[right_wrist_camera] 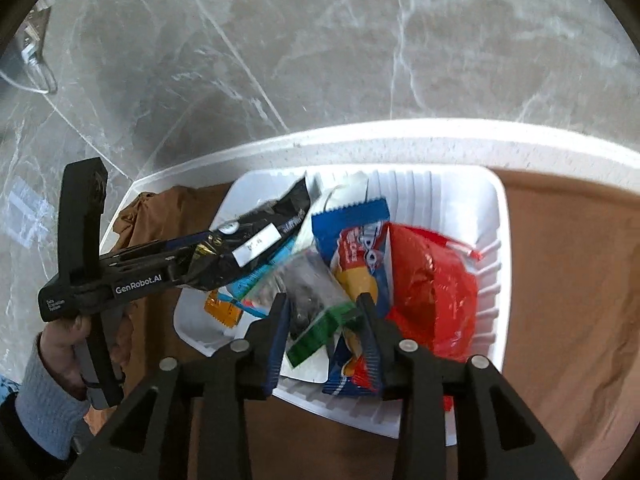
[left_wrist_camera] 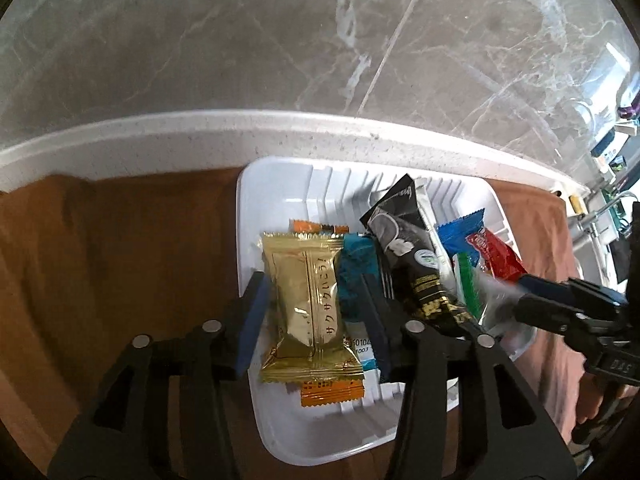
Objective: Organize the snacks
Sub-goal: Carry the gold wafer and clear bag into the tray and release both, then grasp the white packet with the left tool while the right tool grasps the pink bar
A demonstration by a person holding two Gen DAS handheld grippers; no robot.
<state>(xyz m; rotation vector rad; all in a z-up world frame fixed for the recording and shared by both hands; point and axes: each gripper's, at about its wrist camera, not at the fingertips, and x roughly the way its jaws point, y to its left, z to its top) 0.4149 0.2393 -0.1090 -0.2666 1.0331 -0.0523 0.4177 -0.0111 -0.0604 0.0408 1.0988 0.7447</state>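
**Desk:** Where are the snacks?

**Me:** All in the white plastic tray [left_wrist_camera: 276, 184] on the brown cloth [left_wrist_camera: 120, 240], by the pale counter edge [left_wrist_camera: 200, 128]. My left gripper [left_wrist_camera: 316, 300] hangs over the tray's left part. A gold wrapper [left_wrist_camera: 304, 300] lies between its fingers with a gap on each side, so the jaws are parted and press on nothing. An orange packet [left_wrist_camera: 332, 394] peeks out under it; a black packet [left_wrist_camera: 416, 264] leans just to its right.

**Desk:** And the right one?

**Me:** My right gripper [right_wrist_camera: 324, 320] is over the tray's middle, jaws narrowly parted. A clear packet with a green strip [right_wrist_camera: 316, 320] sits between the fingers; I cannot tell whether the pads touch it. A blue packet [right_wrist_camera: 352, 232] and a red packet [right_wrist_camera: 432, 288] lie beside it.
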